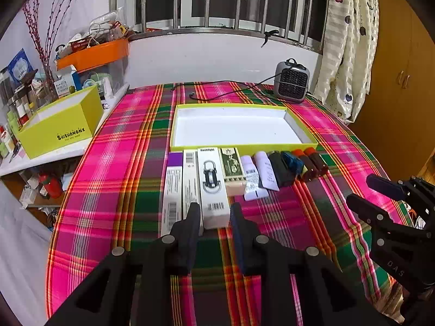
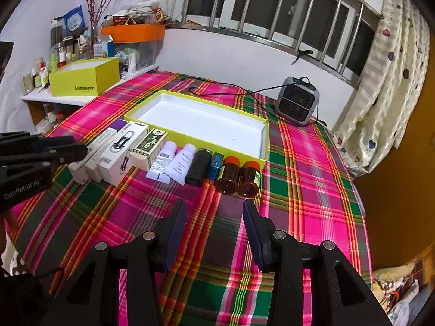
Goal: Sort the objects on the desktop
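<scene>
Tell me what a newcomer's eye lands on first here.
The loud pink, green and red plaid tablecloth covers the table. On it lies a shallow yellow-green tray with a white inside, holding nothing, and along its near edge runs a tidy row of small boxes, tubes and bottles. Both grippers hover open.

Two low wrist views over the plaid table (image 1: 130,141), left head-on, right angled leftward, sharing the tray (image 2: 265,138).

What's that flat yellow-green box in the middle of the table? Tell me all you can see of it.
The shallow tray looks like a cardboard box lid: lime-green outer walls, plain white inside, low rim, rectangular. It lies flat and open side up on the plaid tablecloth, with nothing in it. The row of small items sits just in front of its near wall; whether any touch it cannot be told.
</scene>
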{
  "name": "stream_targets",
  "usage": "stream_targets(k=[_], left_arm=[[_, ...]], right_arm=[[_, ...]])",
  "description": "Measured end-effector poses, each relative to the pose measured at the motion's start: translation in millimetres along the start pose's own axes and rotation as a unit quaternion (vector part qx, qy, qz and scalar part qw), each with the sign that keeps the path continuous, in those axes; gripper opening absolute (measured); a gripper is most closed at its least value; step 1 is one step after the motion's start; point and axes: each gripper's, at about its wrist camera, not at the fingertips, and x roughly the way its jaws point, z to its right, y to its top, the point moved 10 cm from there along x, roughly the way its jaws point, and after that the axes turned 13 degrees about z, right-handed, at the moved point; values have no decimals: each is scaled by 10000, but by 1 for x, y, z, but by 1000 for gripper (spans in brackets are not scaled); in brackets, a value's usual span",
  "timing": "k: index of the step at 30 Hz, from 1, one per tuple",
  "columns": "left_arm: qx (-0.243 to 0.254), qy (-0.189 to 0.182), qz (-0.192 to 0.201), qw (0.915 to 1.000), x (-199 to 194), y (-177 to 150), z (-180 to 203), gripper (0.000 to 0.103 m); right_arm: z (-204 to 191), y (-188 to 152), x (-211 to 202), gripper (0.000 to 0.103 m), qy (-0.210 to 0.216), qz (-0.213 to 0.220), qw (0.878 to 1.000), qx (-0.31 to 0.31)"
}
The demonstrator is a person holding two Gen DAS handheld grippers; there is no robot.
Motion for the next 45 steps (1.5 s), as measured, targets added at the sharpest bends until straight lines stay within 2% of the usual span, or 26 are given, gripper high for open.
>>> stream_targets(k=[7,10,18,27,37,42,45], left_arm=[[-149,-23,-60,9999,14,8,-6,23],[-191,-158,-54,9997,18,11,-4,23],[-283,0,113,9995,26,19,-16,23],[-131,107,76,9998,34,19,-34,23],[-293,243,-96,9992,48,9,-56,23],[-274,169,-195,9993,58,5,-58,23],[-365,93,-271,9989,64,3,-58,28]], right_arm=[[6,4,14,45,20,-51,10000,-15],[6,5,21,45,39,-74,10000,-15],[7,5,36,45,270,-100,9995,119],[13,4,46,45,417,-114,9983,381],[34,10,50,45,329,-26,9971,689],[46,11,54,45,254,-2,9964,813],[51,11,57,45,235,-8,9957,895]])
